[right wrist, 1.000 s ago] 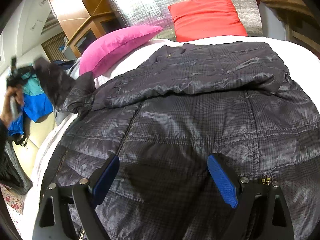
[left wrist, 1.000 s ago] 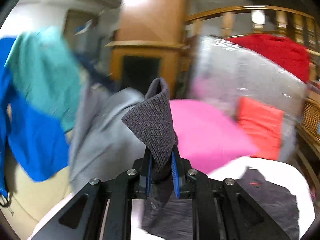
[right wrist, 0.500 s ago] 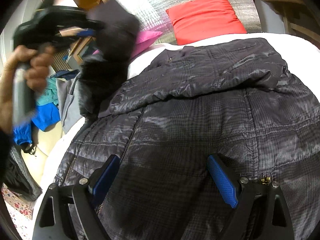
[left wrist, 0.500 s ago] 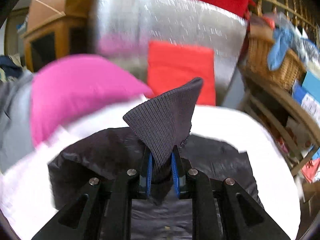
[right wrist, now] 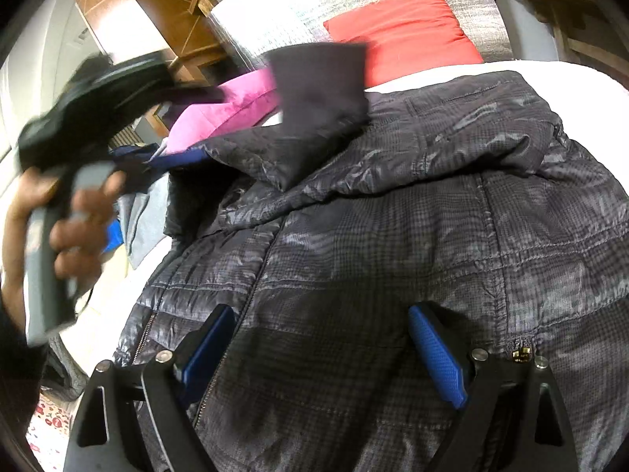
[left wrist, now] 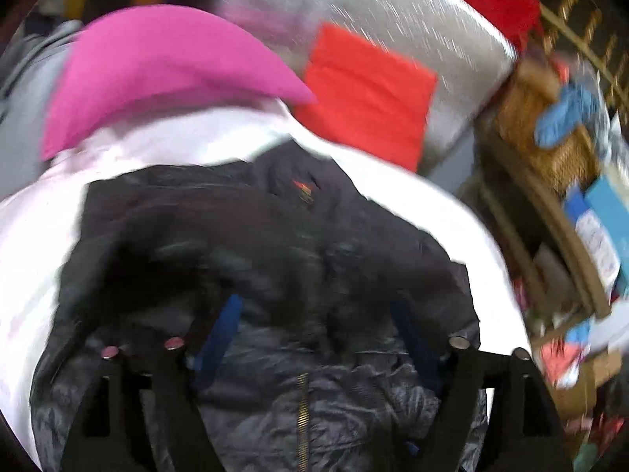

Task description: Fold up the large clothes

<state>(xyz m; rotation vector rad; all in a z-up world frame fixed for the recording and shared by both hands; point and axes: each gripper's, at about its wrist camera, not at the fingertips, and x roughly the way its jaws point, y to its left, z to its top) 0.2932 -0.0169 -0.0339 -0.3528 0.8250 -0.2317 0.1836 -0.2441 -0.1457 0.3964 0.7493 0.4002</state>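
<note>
Left wrist view is blurred, yet the left gripper (left wrist: pixel 314 338) clearly has its 2 blue-padded fingers (left wrist: pixel 220 330) spread wide with nothing between them, above the zip line of the dark quilted jacket (left wrist: pixel 275 259). That jacket lies front-up across the white bed (left wrist: pixel 440 212), its collar toward the head end, where a pink pillow (left wrist: pixel 157 70) sits at the left corner and a red cushion (left wrist: pixel 365 90) leans on a silver padded panel (left wrist: pixel 393 19) near the middle. A wicker basket (left wrist: pixel 546 118) with blue cloth stands past the bed's right edge.

Right wrist view is sharper. The right gripper (right wrist: pixel 326 354) also has its 2 fingers (right wrist: pixel 436 358) wide apart, hovering just over the lower front of the jacket (right wrist: pixel 432 236) and pinching nothing; whether the pads touch the fabric cannot be told. A ribbed cuff (right wrist: pixel 318 82) at the end of 1 sleeve (right wrist: pixel 267 157) is lifted off the bed and lies over the jacket's chest near the collar, apart from the other gripper (right wrist: pixel 98 106), which a hand (right wrist: pixel 67 212) holds by its grey handle over the bed's left edge. Behind the cuff are the pink pillow (right wrist: pixel 220 114) and red cushion (right wrist: pixel 409 27). Grey and blue clothes (right wrist: pixel 137 212) are heaped beside the left edge of the bed (right wrist: pixel 550 70).
</note>
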